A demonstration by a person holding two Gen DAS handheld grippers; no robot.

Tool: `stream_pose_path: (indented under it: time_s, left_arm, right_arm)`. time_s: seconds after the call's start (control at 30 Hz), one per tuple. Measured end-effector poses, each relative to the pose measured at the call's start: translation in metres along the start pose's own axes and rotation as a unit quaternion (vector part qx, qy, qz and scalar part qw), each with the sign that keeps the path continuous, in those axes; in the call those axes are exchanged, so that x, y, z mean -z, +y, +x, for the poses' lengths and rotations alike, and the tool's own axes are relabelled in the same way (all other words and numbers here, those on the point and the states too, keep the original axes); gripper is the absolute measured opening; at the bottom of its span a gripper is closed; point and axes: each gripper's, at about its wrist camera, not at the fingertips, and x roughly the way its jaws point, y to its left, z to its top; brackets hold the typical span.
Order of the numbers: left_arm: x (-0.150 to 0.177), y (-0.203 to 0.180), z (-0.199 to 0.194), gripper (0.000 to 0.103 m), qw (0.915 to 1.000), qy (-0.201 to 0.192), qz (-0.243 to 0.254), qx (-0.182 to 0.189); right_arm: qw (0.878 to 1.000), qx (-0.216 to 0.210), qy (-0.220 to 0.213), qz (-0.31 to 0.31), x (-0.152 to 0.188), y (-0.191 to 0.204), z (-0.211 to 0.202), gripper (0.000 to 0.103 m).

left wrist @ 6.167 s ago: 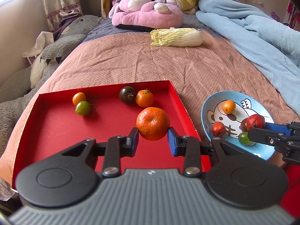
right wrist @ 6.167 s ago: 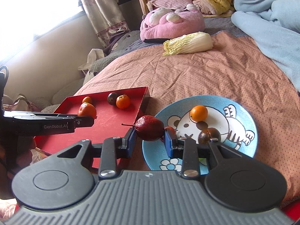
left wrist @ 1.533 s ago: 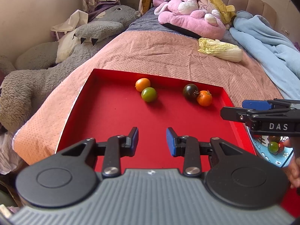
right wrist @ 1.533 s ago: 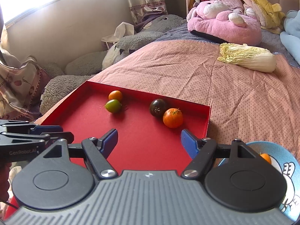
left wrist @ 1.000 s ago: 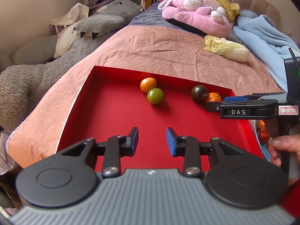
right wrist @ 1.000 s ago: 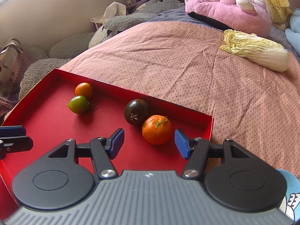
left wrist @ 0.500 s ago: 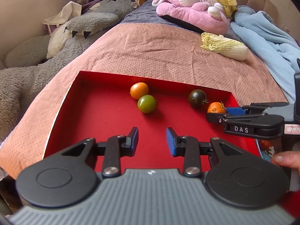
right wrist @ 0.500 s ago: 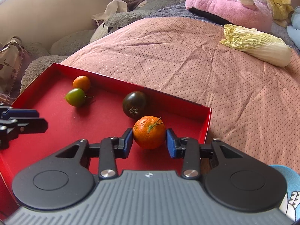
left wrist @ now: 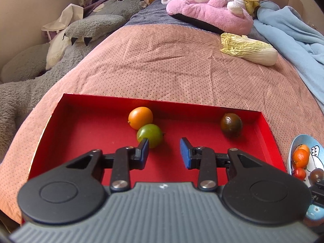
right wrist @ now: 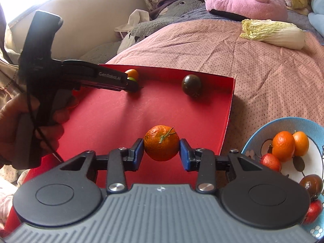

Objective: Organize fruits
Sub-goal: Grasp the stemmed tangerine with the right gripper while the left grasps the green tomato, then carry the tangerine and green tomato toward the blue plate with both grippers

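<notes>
My right gripper [right wrist: 161, 151] is shut on a small orange tangerine [right wrist: 161, 145] and holds it above the red tray [right wrist: 113, 121], near the tray's right side. My left gripper [left wrist: 164, 151] is open and empty over the red tray [left wrist: 85, 127], just short of a green tomato [left wrist: 149, 135]. An orange tomato [left wrist: 140, 117] lies behind the green one. A dark tomato [left wrist: 231, 125] lies near the tray's far right corner. The blue plate [right wrist: 283, 125] to the right holds several fruits, including a tangerine [right wrist: 283, 146].
The tray and plate lie on a pink dotted bedspread [left wrist: 172, 66]. A napa cabbage [left wrist: 248, 48] lies farther back. A pink plush toy [left wrist: 208, 14], a grey plush toy [left wrist: 89, 26] and a blue blanket [left wrist: 293, 32] lie around the bed.
My right gripper has lifted the small tangerine out of the tray and drawn it back toward the plate. My left gripper has moved forward to the green tomato.
</notes>
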Motion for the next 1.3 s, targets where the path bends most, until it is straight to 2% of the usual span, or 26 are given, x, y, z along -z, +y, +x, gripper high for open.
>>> stream_pose_path:
  time_s: [0.2, 0.37, 0.7, 1.0, 1.3]
  left_arm:
    - [0.001, 0.000, 0.000, 0.036, 1.0000, -0.001, -0.003, -0.006]
    - [0.003, 0.010, 0.001, 0.037, 0.9992, 0.011, -0.036, -0.009]
    - [-0.002, 0.012, 0.017, 0.035, 0.9981, 0.021, -0.054, -0.018]
    - [0.002, 0.010, 0.013, 0.032, 0.9981, 0.018, -0.054, -0.026]
    - [0.013, 0.002, -0.010, 0.032, 0.9989, 0.013, -0.038, -0.024]
  right_arm:
    - [1.000, -0.002, -0.011, 0.007, 0.001, 0.000, -0.013, 0.044]
    - [1.000, -0.005, -0.019, 0.011, 0.001, -0.001, -0.019, 0.044]
    - [1.000, -0.003, -0.024, 0.019, 0.000, -0.008, -0.023, 0.044]
    - [1.000, 0.000, -0.026, 0.017, 0.003, -0.004, -0.032, 0.044]
    - [0.999, -0.002, -0.032, 0.006, 0.002, 0.005, -0.040, 0.044]
